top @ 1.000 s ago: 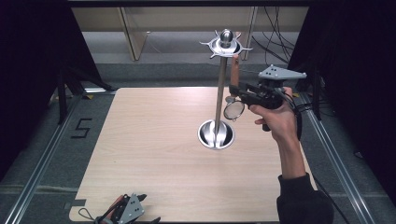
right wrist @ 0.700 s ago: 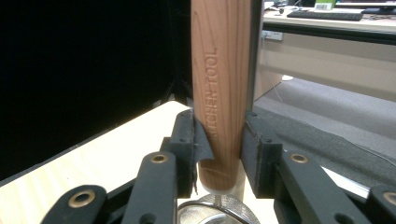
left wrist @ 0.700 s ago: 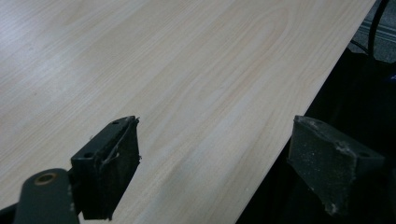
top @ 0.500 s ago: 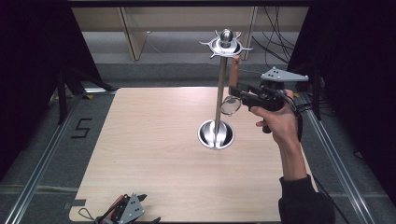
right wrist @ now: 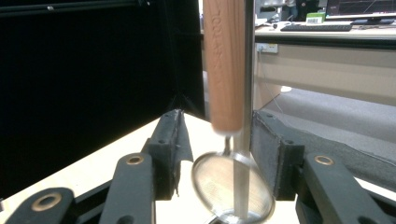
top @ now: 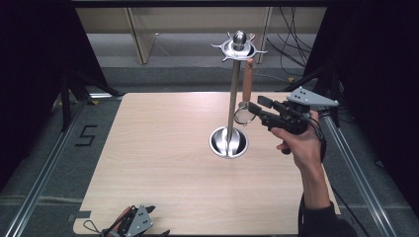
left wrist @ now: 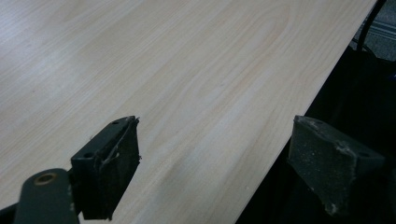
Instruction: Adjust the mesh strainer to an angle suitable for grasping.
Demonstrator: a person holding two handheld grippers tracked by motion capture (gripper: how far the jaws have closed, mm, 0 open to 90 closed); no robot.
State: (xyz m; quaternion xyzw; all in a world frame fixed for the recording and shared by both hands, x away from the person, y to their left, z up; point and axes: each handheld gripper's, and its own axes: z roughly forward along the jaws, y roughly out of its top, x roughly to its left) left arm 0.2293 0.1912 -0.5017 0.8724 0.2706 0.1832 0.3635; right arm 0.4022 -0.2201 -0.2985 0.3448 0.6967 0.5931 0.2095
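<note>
A small strainer with a wooden handle (top: 247, 81) hangs from a hook at the top of a metal stand (top: 232, 98), its mesh ring (top: 243, 114) beside the pole. My right gripper (top: 257, 109) is level with the ring, held in a hand from the right. Its jaws have just been opening. In the right gripper view the strainer (right wrist: 233, 186) hangs between the pads of my right gripper (right wrist: 219, 140) with gaps on both sides. My left gripper (top: 133, 224) lies at the table's front left; in its own view the left gripper (left wrist: 215, 154) stands open over bare wood.
The stand's round base (top: 228, 142) sits mid-table, right of centre. The wooden table (top: 163, 148) has dark floor and metal rails around it. The left gripper view shows the table edge (left wrist: 299, 116) running close to its right jaw.
The right gripper's jaws have parted from the strainer's ring, and the hand has drawn back a little to the right and down. The strainer stays hanging. The left gripper has not moved.
</note>
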